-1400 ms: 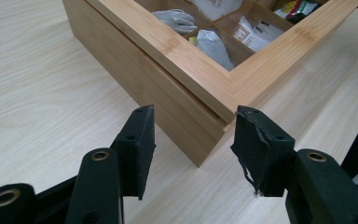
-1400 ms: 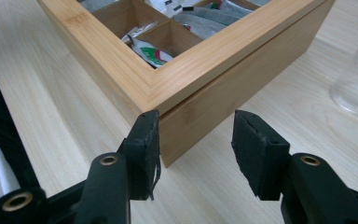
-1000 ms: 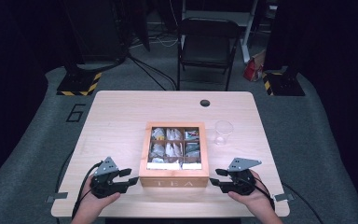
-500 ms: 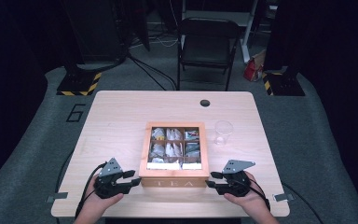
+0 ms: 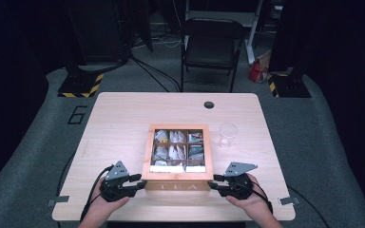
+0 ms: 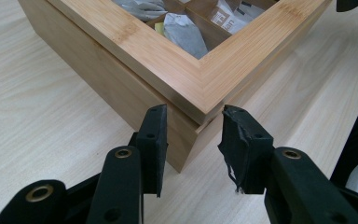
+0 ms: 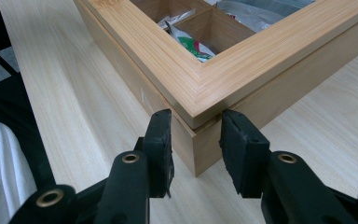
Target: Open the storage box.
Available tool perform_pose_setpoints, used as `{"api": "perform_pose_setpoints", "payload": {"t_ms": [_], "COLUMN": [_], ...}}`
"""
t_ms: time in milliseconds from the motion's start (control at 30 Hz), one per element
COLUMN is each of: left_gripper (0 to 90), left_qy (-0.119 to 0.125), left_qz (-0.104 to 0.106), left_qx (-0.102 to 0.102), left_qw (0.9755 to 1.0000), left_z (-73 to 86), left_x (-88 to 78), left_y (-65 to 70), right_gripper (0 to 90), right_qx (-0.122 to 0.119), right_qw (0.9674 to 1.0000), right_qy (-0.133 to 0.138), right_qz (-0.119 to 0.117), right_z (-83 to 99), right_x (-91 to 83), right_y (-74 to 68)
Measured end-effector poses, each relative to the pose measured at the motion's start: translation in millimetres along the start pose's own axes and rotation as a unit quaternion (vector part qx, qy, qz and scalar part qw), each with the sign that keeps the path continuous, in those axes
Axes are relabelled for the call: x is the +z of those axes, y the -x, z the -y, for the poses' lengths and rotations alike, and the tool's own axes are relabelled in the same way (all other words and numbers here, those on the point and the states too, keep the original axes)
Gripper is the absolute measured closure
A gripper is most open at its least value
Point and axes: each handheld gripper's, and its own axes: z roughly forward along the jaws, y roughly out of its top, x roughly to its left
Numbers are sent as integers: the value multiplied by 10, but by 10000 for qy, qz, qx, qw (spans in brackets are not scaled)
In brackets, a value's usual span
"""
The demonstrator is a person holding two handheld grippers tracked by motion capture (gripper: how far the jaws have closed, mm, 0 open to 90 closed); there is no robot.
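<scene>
1. Wooden tea box (image 5: 177,183): centre-front of table (image 5: 123,123), front panel marked "TEA".
2. Left gripper (image 5: 138,183): jaws apart, straddling box front-left corner.
3. Right gripper (image 5: 214,183): jaws apart, straddling front-right corner.
4. Floor mark: "6" (image 5: 77,114).

A square bamboo tea box (image 5: 177,183) sits flat near the front edge of the worktop (image 5: 119,123), midway across it, with "TEA" lettered on its front wall. Its lid (image 6: 168,60), a wooden frame through which the inside shows, lies shut on the body. Inside, dividers form a grid of compartments holding packaged tea bags (image 5: 176,152), mostly grey-white, one with green and red print (image 7: 193,46).
</scene>
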Motion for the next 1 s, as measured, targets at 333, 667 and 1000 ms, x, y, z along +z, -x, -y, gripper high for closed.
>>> {"api": "perform_pose_setpoints", "payload": {"t_ms": [333, 667, 1000], "left_gripper": [607, 603, 583], "left_qy": [-13, 46, 62], "left_qz": [-25, -46, -68], "left_qx": [69, -4, -37], "left_qw": [10000, 10000, 10000], "left_z": [-18, -53, -144], "left_x": [25, -9, -55], "left_y": [21, 31, 39], "right_gripper": [629, 622, 605], "right_qx": [-17, 79, 123], "right_qw": [10000, 9999, 9997], "right_qy": [16, 75, 204], "right_qz": [80, 47, 51], "right_z": [-15, -43, -107], "right_x": [8, -24, -56], "right_y": [-5, -6, 5]}}
